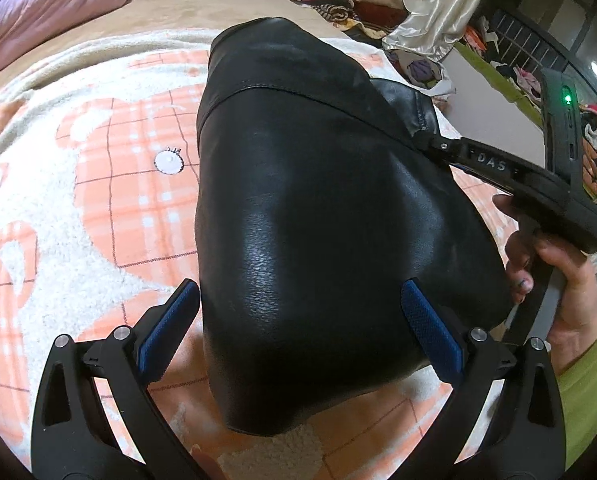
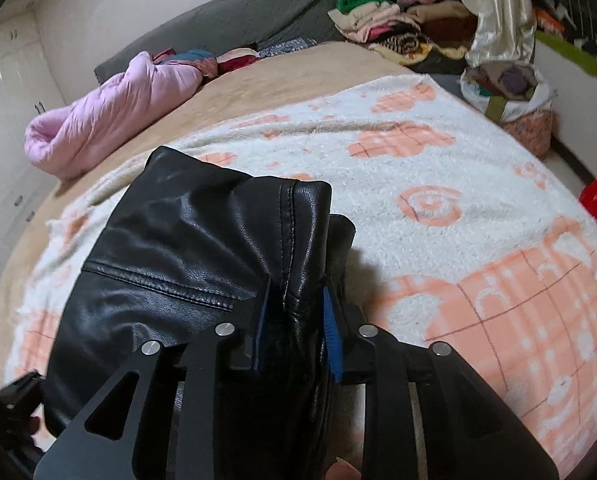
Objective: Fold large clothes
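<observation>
A black leather garment (image 1: 318, 200) lies folded on a white and orange blanket (image 1: 98, 184) spread over the bed. My left gripper (image 1: 298, 320) stands open at the garment's near end, its blue pads (image 1: 170, 320) wide apart and not pressing on the leather. In the right wrist view my right gripper (image 2: 296, 320) is shut on a raised fold of the black leather garment (image 2: 178, 248) along its right edge. The left wrist view shows that right gripper (image 1: 422, 136) from the side, its tips at the garment's far right corner, with a hand (image 1: 566, 280) in a green sleeve holding it.
A pink quilt (image 2: 110, 120) lies bunched at the far left of the bed. Stacks of clothes (image 2: 398, 28) and a cream curtain (image 2: 494, 12) stand beyond the far edge. A full bag of clothes (image 2: 506, 84) sits at the right, white cupboards (image 2: 10, 120) at the left.
</observation>
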### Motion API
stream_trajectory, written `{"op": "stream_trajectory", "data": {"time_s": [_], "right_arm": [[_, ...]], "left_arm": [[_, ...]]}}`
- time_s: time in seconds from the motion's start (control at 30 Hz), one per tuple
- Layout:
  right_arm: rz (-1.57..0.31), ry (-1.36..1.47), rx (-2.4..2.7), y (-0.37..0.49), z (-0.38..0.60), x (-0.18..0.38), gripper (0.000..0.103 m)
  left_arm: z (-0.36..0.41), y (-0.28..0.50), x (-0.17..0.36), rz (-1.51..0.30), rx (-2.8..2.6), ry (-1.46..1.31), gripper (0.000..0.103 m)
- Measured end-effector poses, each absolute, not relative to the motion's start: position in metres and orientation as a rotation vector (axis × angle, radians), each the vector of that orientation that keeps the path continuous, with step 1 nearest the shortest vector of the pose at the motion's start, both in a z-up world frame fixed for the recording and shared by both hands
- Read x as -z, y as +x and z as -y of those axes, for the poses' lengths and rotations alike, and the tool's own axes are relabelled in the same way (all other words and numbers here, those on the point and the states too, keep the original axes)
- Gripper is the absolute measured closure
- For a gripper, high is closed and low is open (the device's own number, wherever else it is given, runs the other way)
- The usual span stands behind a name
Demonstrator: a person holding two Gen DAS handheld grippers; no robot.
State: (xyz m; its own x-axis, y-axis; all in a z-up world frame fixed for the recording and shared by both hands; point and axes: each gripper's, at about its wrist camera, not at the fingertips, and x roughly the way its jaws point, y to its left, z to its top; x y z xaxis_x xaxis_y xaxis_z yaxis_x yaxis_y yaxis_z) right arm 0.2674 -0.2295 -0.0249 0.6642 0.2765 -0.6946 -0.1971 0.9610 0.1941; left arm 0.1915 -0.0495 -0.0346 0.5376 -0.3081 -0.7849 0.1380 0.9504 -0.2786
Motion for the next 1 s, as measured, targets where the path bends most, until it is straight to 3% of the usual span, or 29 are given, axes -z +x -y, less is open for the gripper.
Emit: {"op": "stream_trajectory", "data": {"time_s": [0.1,0.17,0.43,1.0], "right_arm": [[-0.777,0.145,-0.259,0.26,0.233,0.02,0.067],[-0.774,0.147,-0.256,0.257,0.236,0.018,0.053],[-0.753,0.175,-0.3,0.231,0.24,0.006,0.035],[-0.715,0.171,-0.274,0.194,0.246,-0.007,0.017]], "left_arm": [[0.053,0.191,0.032,-0.967,0.259,-0.176,0.009],[0.053,0.19,0.03,-0.964,0.253,-0.179,0.009],[0.057,0.19,0.027,-0.964,0.243,-0.174,0.009],[0.056,0.179,0.019,-0.959,0.224,-0.16,0.009]]}}
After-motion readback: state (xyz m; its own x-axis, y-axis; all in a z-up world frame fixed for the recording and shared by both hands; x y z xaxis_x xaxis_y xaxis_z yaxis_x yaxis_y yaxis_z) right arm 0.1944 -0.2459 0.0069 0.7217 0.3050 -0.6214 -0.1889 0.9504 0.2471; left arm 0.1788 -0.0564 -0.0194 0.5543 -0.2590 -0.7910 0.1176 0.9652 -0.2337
